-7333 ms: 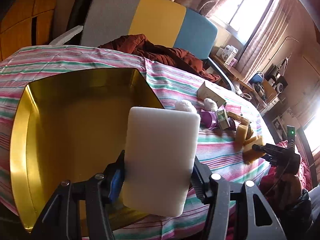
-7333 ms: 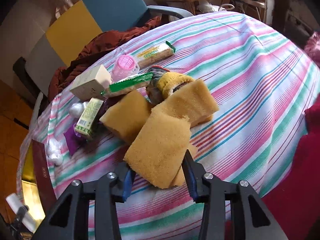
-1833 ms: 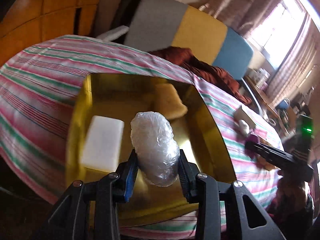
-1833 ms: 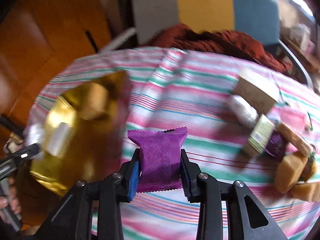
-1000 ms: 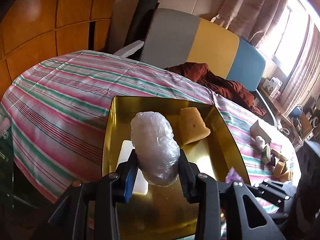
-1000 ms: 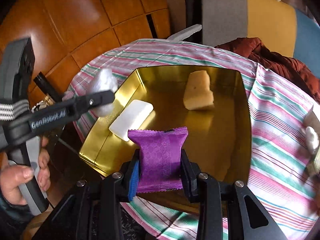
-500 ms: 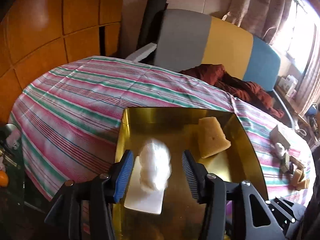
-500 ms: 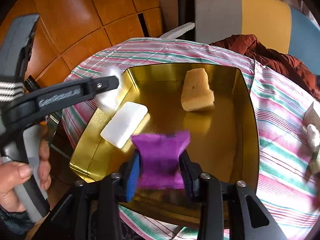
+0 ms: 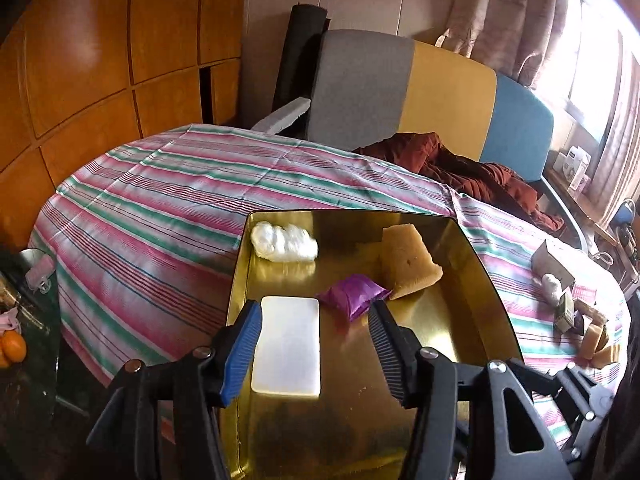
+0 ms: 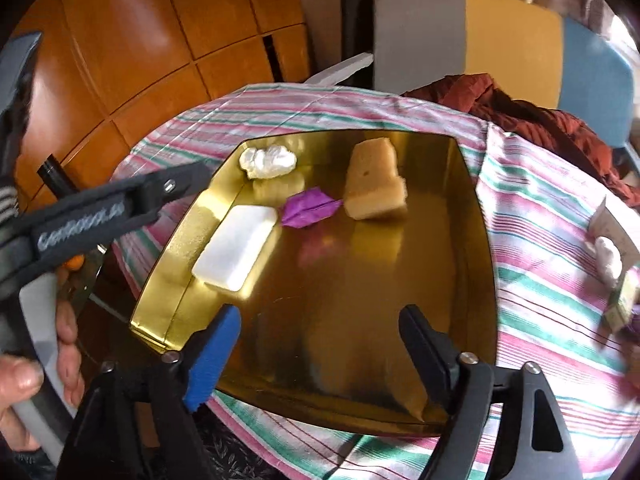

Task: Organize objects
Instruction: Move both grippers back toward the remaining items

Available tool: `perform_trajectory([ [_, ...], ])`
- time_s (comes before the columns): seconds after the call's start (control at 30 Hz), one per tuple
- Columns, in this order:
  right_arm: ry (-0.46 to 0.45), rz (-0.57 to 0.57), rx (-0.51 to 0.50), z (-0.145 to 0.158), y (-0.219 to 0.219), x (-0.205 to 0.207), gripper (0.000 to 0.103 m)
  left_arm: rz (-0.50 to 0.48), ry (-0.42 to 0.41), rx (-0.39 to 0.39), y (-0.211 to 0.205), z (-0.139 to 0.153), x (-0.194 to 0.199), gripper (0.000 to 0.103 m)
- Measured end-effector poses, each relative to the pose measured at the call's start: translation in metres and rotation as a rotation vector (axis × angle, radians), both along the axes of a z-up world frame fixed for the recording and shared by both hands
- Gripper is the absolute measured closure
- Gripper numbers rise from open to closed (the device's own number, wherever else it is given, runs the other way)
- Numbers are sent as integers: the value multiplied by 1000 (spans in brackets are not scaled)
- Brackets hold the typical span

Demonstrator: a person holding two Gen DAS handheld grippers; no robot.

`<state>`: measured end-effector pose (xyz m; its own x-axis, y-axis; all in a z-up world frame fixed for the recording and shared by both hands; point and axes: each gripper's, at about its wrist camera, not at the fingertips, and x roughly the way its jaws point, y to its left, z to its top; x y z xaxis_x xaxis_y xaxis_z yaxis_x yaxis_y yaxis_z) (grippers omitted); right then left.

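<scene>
**Four items in the gold tray, both grippers spread and empty**

Seen only from the left wrist: small boxes and yellow sponge pieces (image 9: pixel 596 340) clustered on the striped tablecloth (image 9: pixel 160 200) at 3 o'clock of the tray, and an orange (image 9: pixel 12 346) low at 9 o'clock; seen only from the right wrist: the person's left hand (image 10: pixel 36 364) wrapped round the handle of the left gripper (image 10: pixel 180 188), at 9 o'clock of the frame.

Left gripper (image 9: pixel 314 344) spread wide, nothing between the fingers, hovering over the tray's near end; right gripper (image 10: pixel 320 344) likewise spread and empty, above the tray's near rim.

Purple packet (image 9: pixel 354 294) crinkled and glossy, lying tilted near the tray's middle; at its 3 o'clock, just beside or touching, a yellow sponge wedge (image 9: pixel 406 262); at its 7 o'clock, a flat white rounded block (image 9: pixel 288 346); at its 11 o'clock, in the far left corner, a white plastic-wrapped bundle (image 9: pixel 284 242), lumpy and shiny.

Gold tray (image 9: pixel 480 280) square, mirror-bright, raised walls, resting on the tablecloth; all four items inside, apart from the walls except the bundle, close against the corner.
</scene>
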<state>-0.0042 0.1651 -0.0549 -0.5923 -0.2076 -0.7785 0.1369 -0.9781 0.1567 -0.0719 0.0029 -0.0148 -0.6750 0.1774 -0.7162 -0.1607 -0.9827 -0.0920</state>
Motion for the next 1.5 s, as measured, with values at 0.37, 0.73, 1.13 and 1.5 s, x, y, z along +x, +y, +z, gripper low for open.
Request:
perform_trajectory([
  [0.37, 69, -109, 37, 13, 27, 12, 6, -17, 66, -55, 16, 7, 34, 47],
  [0.73, 75, -208, 30, 12, 70, 21, 3, -68, 58, -71, 42, 4, 45, 47],
  [1.13, 51, -303, 24, 3, 114, 30, 1, -105, 10, -78, 60, -6, 40, 47],
  [1.5, 25, -397, 20, 9, 173, 38, 0, -262, 8, -58, 101, 0, 43, 37],
])
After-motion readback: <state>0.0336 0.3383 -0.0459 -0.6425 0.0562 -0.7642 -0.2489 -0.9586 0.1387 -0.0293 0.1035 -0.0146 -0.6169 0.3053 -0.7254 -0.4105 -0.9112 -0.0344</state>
